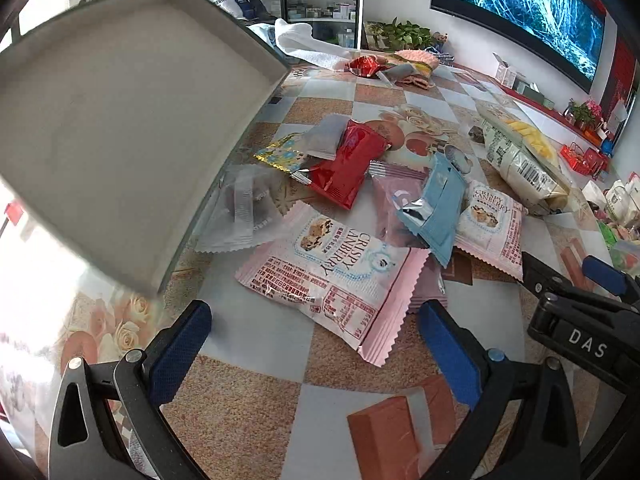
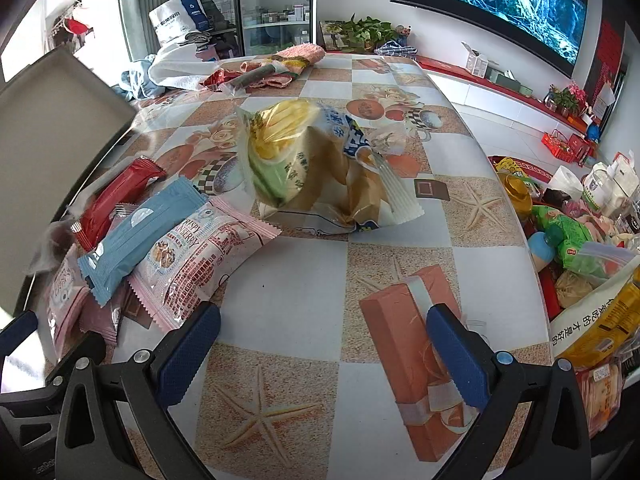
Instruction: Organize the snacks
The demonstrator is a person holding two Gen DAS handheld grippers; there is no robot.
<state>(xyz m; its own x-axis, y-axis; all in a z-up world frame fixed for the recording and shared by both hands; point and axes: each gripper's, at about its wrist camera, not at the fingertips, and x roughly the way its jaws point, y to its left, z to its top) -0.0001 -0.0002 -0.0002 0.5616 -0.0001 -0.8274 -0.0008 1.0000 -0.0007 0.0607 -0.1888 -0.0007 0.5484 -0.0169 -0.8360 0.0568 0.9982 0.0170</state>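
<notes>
A heap of snack packets lies on the patterned table. Nearest my left gripper [image 1: 316, 344] is a pink Crispy Cranberry packet [image 1: 332, 276]. Behind it lie a red packet [image 1: 344, 168], a light blue packet [image 1: 436, 208], a clear packet [image 1: 244, 208] and a second pink packet [image 1: 494, 224]. The left gripper is open and holds nothing. A grey tray [image 1: 108, 120] looms at the upper left. My right gripper [image 2: 324, 344] is open over bare table, with a large bag of yellow and beige snacks [image 2: 316, 164] ahead and the pink packet [image 2: 200, 260] to its left.
My right gripper [image 1: 568, 276] shows at the left wrist view's right edge. A red tray [image 2: 548, 292] packed with goods and a yellow bag [image 2: 600, 320] sit off the table's right edge. Towels and more wrappers [image 2: 256, 72] lie at the far end.
</notes>
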